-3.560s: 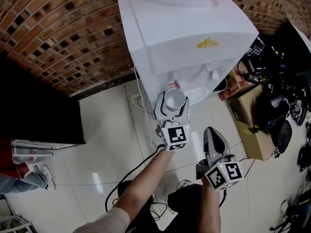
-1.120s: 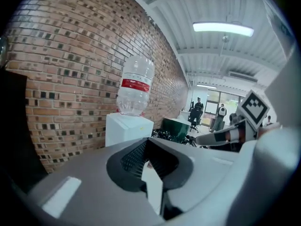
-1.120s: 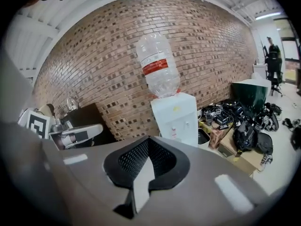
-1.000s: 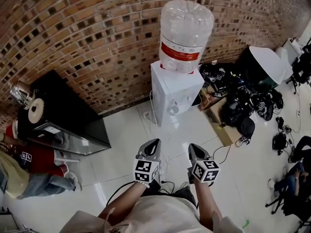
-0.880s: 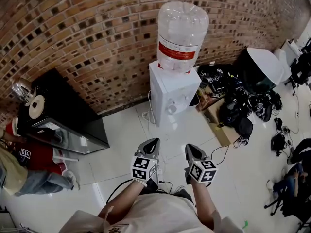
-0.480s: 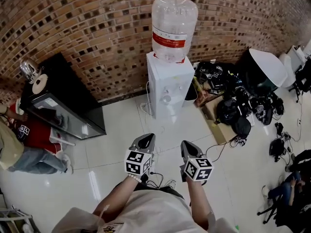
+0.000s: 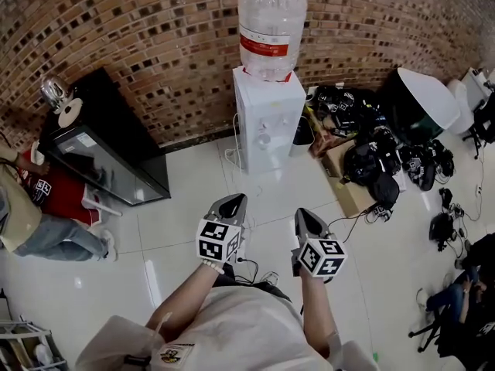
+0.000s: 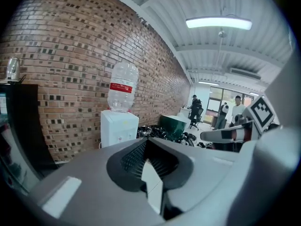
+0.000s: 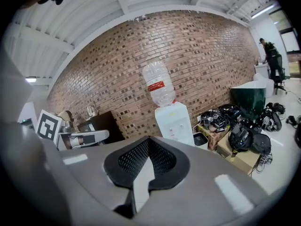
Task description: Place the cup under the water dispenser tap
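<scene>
Both tongs we hold, left tongs [image 7: 233, 199] and right tongs [image 7: 304, 214], are clenched on nothing over the floor [image 7: 182, 226]. The cup [image 7: 264, 138] sits under the taps of the water dispenser [image 7: 272, 105], well apart from us.

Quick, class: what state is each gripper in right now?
Left gripper: closed, holding nothing.
Right gripper: closed, holding nothing.

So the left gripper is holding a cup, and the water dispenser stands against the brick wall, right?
Not quite. The left gripper holds nothing: the left gripper view shows its jaws together with nothing between them. The water dispenser does stand against the brick wall.
</scene>
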`<state>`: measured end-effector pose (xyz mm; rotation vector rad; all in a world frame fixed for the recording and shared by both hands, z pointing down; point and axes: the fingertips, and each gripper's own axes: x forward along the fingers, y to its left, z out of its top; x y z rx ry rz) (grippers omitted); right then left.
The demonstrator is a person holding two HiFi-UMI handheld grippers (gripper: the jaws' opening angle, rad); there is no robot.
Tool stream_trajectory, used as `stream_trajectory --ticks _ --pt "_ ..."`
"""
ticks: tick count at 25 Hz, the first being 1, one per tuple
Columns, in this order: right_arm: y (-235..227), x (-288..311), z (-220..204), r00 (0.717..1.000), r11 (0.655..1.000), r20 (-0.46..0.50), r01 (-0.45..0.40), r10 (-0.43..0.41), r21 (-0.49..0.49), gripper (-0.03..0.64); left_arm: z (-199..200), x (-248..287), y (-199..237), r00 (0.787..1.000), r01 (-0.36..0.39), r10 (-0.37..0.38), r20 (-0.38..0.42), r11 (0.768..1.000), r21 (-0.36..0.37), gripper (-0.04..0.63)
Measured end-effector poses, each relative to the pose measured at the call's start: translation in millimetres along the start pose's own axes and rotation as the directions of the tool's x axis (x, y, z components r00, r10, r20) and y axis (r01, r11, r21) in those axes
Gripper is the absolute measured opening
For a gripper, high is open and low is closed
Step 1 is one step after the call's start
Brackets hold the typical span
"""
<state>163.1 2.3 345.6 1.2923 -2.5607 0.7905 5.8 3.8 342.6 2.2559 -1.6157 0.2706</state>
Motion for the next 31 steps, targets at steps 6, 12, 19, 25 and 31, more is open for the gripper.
stream_trajectory --ticks 6,12,19,25,31 --pt "15 18 6 1.000 1.000 -0.006 0.022 -0.022 -0.017 0.000 5 1 13 0.999 0.038 -0.039 -0.007 0.999 -0.029 0.011" --pt "34 36 2 0.999 0.999 -0.024 0.033 -0.034 -0.028 0.000 0 -5 43 0.999 0.031 -0.032 -0.006 0.998 -0.056 0.012" --pt "40 49 7 0.998 0.998 -0.022 0.053 -0.053 -0.026 0.000 2 -3 63 1.000 0.029 -0.029 -0.002 0.998 -0.048 0.012" --pt "40 47 10 0.997 0.997 -0.020 0.068 -0.068 -0.025 0.000 3 2 63 0.999 0.041 -0.041 -0.008 0.998 -0.051 0.012" --pt "36 47 9 0.997 0.997 -0.022 0.076 -0.077 -0.022 0.000 2 8 60 0.999 0.052 -0.052 -0.008 0.997 -0.057 0.012"
